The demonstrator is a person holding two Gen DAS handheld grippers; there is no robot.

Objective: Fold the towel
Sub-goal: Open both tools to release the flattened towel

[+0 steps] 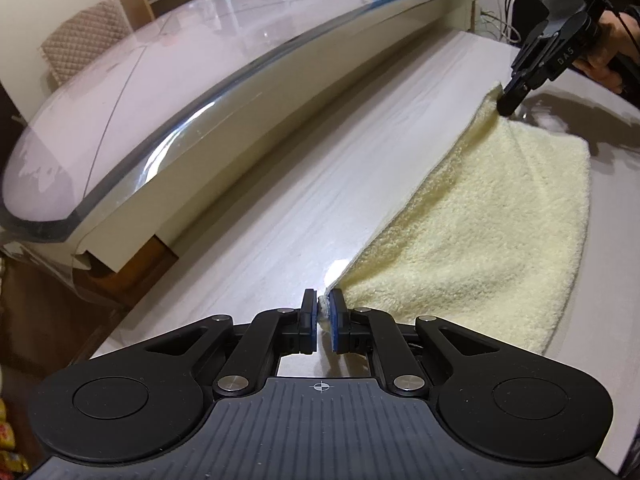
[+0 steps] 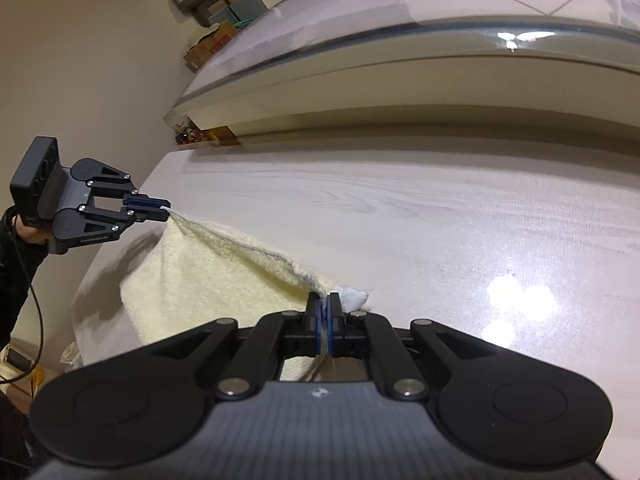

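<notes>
A pale yellow terry towel [image 1: 480, 232] lies on the light wood-grain table [image 1: 256, 216], its far edge lifted and stretched taut between both grippers. My left gripper [image 1: 321, 312] is shut on one corner of the towel, a bit of cloth showing between the blue pads. My right gripper [image 2: 323, 306] is shut on the other corner, with a white tag [image 2: 352, 298] sticking out beside it. In the left wrist view the right gripper [image 1: 510, 102] pinches the towel at upper right. The right wrist view shows the towel [image 2: 208, 280] sagging from the left gripper [image 2: 162, 210].
A raised cream counter with a glass top [image 1: 168, 92] runs along the table's far side. Shelves with boxes [image 2: 216, 40] stand beyond it. A hand [image 1: 612, 48] holds the right gripper's handle; a cable [image 2: 28, 280] hangs from the left one.
</notes>
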